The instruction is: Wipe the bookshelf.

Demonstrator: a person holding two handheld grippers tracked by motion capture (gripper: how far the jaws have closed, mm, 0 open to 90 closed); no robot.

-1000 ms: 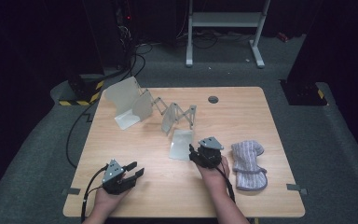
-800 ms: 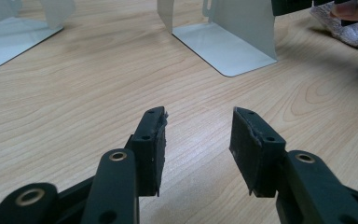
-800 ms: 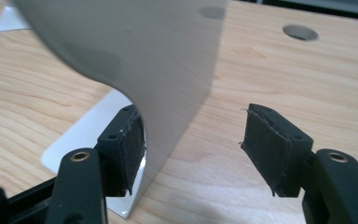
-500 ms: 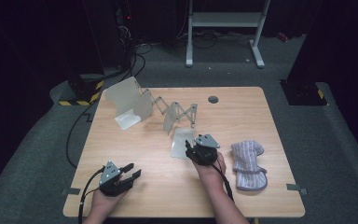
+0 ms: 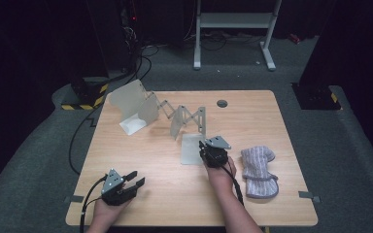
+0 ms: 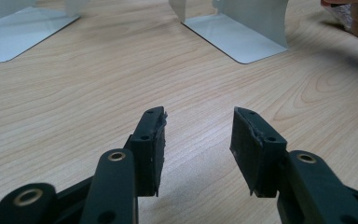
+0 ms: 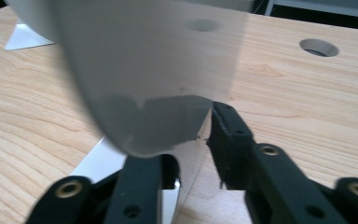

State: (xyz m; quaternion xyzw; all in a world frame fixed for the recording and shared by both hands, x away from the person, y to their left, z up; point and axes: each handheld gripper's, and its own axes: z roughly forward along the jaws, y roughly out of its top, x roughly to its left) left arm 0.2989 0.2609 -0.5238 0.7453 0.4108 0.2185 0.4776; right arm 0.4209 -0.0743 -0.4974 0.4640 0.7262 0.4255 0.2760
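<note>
A grey metal extending book rack (image 5: 167,109) stands across the far half of the wooden table (image 5: 155,160), with an L-shaped end at the left (image 5: 131,99) and one at the right (image 5: 201,119) joined by a scissor lattice. My right gripper (image 5: 204,144) is at the right end. Its jaws have just been closing, and the upright plate (image 7: 158,60) is between them, the right pad (image 7: 216,123) against its edge. The plate hides the left pad. My left gripper (image 5: 137,178) rests near the front left edge, open with nothing between its fingers (image 6: 151,135).
A striped grey fabric piece (image 5: 258,170) lies to the right of the right hand. A round cable hole (image 5: 222,103) sits near the table's far edge. The rack's two flat base plates (image 6: 235,39) (image 6: 23,32) lie on the wood ahead of the left gripper.
The right gripper's jaws have closed in around the rack's right plate and the hand edged slightly toward it. The left gripper has stayed in place.
</note>
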